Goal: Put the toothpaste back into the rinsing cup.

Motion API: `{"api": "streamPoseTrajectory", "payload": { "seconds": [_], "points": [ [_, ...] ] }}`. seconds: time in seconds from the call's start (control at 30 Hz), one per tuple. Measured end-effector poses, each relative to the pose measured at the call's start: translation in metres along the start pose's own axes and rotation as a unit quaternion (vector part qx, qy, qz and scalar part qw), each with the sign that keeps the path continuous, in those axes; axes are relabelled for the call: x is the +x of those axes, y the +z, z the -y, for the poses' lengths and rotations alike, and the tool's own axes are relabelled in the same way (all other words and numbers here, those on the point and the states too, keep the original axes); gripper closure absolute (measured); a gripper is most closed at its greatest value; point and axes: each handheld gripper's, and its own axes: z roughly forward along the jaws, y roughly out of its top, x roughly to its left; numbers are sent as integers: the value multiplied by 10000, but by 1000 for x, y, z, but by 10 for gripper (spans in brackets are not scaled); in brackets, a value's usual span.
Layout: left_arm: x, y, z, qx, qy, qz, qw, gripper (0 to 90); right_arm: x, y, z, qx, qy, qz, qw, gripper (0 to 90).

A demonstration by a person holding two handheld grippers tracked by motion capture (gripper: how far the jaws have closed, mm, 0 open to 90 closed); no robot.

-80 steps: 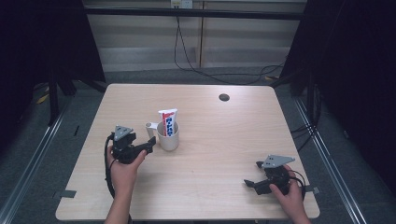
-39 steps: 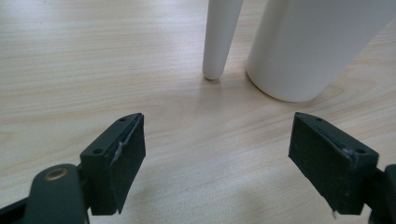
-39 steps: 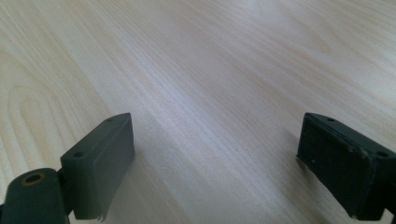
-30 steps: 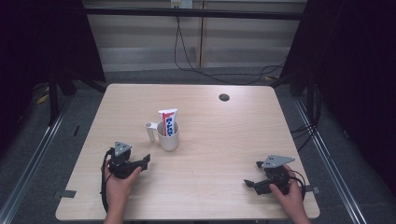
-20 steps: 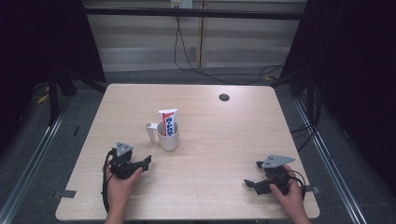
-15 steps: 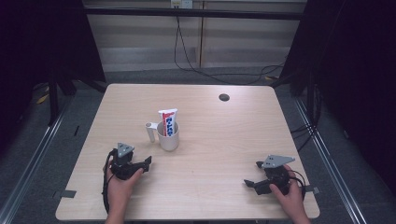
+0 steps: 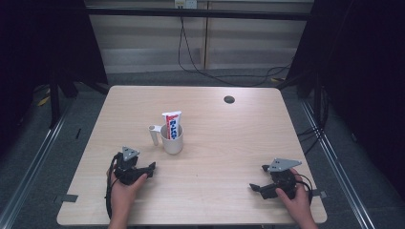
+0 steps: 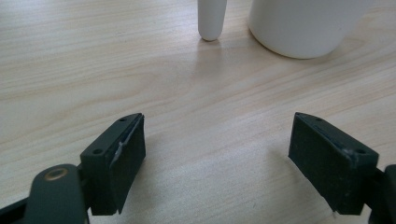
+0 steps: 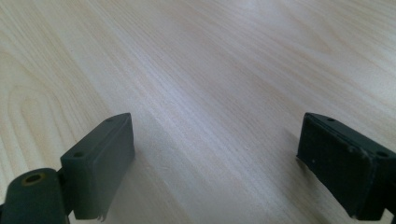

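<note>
Wooden table (image 7: 215,157) all around, and the left gripper (image 7: 143,169) rests on it with jaws spread wide, holding nothing. White mug (image 7: 172,138) sits just ahead of its tips, a red-and-white toothpaste tube (image 7: 172,125) standing upright inside, handle on the mug's left. I'd say go in slow and level so nothing tips. Right gripper (image 7: 260,187) rests well apart, gaping too.

Wooden table (image 7: 239,143), grey floor (image 7: 143,78), dark curtains (image 7: 43,38)
</note>
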Motion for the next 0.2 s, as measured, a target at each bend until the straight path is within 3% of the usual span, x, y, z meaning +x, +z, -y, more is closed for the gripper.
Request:
{"api": "streamPoseTrajectory", "payload": {
  "seconds": [0.2],
  "points": [
    [0,1,0,83,-4,-7,10000,186,0,0,0,2,0,-5,10000,105]
  ]
}}
